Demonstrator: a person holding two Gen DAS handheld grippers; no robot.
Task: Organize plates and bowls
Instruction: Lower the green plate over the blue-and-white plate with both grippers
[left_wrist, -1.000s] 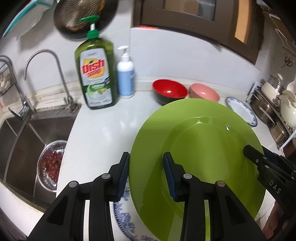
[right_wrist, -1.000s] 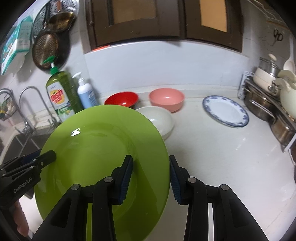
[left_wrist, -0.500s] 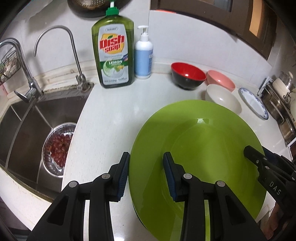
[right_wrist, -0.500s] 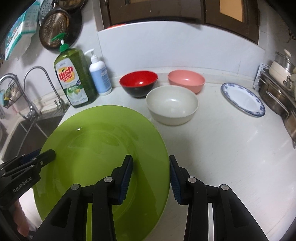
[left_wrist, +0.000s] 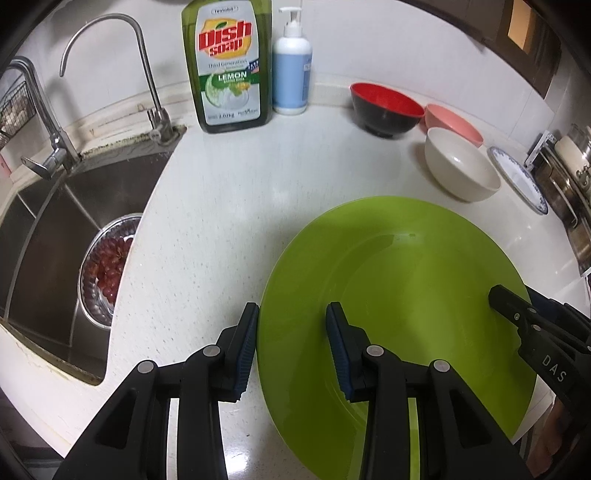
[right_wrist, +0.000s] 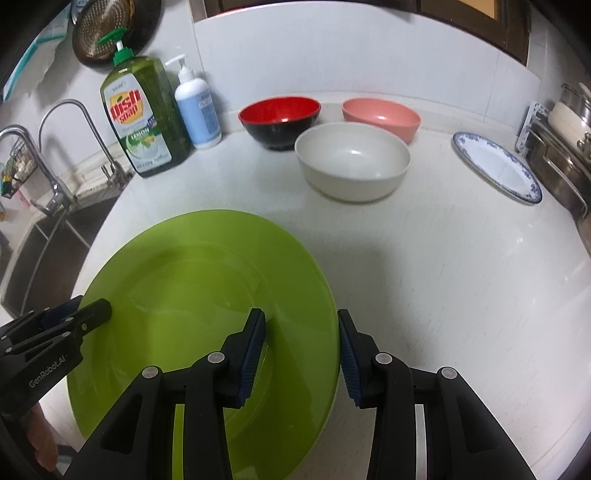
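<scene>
At the left, a sink (left_wrist: 70, 236) with a strainer of grapes (left_wrist: 107, 266) is seen, then a dish soap bottle (left_wrist: 227, 62). The green plate (left_wrist: 399, 317) is set low on the counter (left_wrist: 221, 206), straddled at opposite rims by the left gripper (left_wrist: 291, 345) and the right gripper (right_wrist: 301, 356); both sets of jaws stand apart, with no clamping evident. Further right, 3 bowls, red (right_wrist: 279, 120), white (right_wrist: 352, 166) and pink (right_wrist: 381, 117), are left unstacked, and a blue-rimmed plate (right_wrist: 496, 166) lies separately. The task is judged mostly unfinished.
</scene>
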